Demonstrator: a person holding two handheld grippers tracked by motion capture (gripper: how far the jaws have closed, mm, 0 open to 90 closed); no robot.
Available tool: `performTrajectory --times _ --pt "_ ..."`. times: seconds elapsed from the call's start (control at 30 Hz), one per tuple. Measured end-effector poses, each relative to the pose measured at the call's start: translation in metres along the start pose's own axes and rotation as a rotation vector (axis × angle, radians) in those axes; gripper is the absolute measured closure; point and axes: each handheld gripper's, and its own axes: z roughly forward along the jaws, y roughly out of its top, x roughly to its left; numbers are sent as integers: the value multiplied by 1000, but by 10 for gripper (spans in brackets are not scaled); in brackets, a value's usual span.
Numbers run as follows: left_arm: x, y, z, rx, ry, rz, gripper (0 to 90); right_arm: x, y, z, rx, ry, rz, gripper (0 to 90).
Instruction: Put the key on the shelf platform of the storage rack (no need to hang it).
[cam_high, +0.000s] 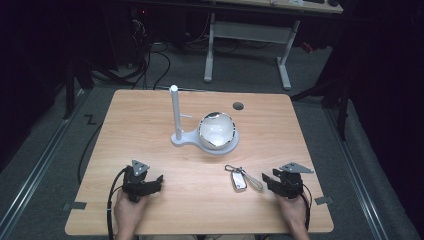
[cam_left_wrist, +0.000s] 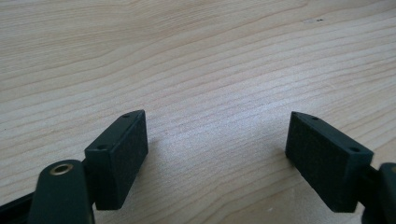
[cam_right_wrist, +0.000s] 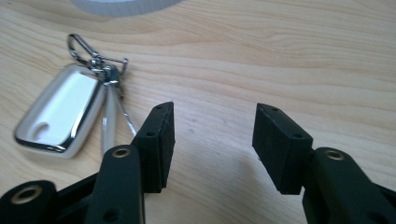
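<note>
A key ring (cam_high: 241, 178), long axis toward twelve, is seen at nine o'clock of the nearer right gripper (cam_high: 266, 181), jaws spread and empty.

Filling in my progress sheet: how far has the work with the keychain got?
Nothing looks done: the keychain lies flat on the table, ungripped. In hand: the right tool sits beside it, jaws apart with only bare wood between them. Left: grasping and moving it; the left tool rests open.

Light wooden table (cam_high: 150, 115) at centre, on grey carpeted floor (cam_high: 325, 125). Second desk on white legs (cam_high: 285, 60) at 12 o'clock. Dark cables (cam_high: 150, 65) at 11 o'clock. Room edges unlit, walls indiscernible.
</note>
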Motion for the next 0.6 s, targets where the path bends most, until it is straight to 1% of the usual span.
performTrajectory --times 0.07,0.13,0.2,0.23,0.37,0.4,0.47,0.5,0.6 --pt "0 0 0 0 0 0 213 2 1 0 -3 4 -3 502" --pt "0 0 0 0 0 0 213 6 4 0 -1 26 -10 510" --pt "0 0 0 0 0 0 213 8 5 0 0 34 -16 512" --pt "0 0 0 0 0 0 213 12 7 1 5 43 -33 518" --pt "0 0 0 0 0 0 213 18 10 2 -3 65 -41 524" --pt "0 0 0 0 0 0 213 22 12 3 -1 74 -58 530" --pt "0 0 0 0 0 0 213 23 13 4 -3 78 -64 537" --pt "0 0 0 0 0 0 213 27 14 5 0 92 -68 544" --pt "0 0 0 0 0 0 213 29 15 7 8 101 -77 547"
